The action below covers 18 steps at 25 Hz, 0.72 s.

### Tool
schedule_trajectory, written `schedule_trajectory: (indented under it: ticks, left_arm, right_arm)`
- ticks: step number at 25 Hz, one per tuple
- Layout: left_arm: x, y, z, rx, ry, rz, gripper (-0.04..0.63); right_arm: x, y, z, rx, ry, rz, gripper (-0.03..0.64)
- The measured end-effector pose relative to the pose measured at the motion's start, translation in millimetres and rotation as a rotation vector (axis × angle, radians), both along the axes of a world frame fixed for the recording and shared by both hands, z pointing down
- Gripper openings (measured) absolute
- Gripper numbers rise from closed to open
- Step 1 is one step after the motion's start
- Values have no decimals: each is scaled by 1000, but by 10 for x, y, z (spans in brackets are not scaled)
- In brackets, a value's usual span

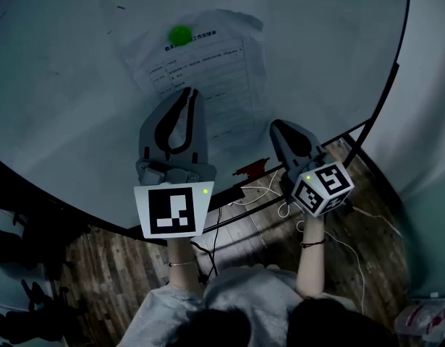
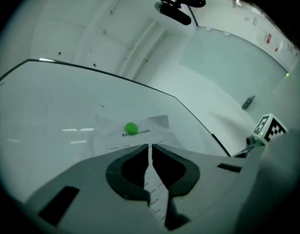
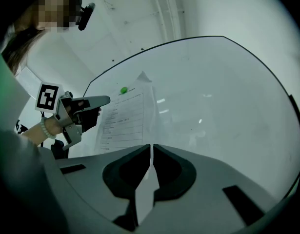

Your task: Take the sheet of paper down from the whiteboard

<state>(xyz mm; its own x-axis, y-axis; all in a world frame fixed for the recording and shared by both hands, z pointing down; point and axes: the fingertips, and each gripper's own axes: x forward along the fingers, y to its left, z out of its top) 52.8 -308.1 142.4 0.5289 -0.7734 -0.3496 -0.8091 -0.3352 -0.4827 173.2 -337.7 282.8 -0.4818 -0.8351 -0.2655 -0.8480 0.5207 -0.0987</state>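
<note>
On whiteboard (image 1: 63, 85): paper (image 1: 208, 63) ahead of left tongs (image 1: 189, 94) | right tongs (image 1: 277, 126) lower-right | both closed, empty

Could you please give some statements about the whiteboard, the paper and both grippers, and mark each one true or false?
1. A green magnet pins the paper to the whiteboard. True.
2. The left gripper is open. False: its jaws are together, with nothing between them.
3. The right gripper holds the paper. False: it is shut on nothing, and the paper hangs on the whiteboard.
4. The paper carries printed lines. True.
</note>
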Motion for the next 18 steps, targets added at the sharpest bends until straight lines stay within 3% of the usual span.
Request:
schedule_trajectory:
  ticks: [8,11,18]
  left_arm:
    - [22,-96,-340,67,-141,-144,18]
    - [40,-117,-376,79,-184,-175,35]
    - [75,-185,-457,94,-274,-249,84]
  right_arm:
    - [-27,-105,-22,12,-26,-96,3]
    - [-36,-115,-47,10,-49,-139,63]
    - [-61,-143,-46,2,-45,-196,83]
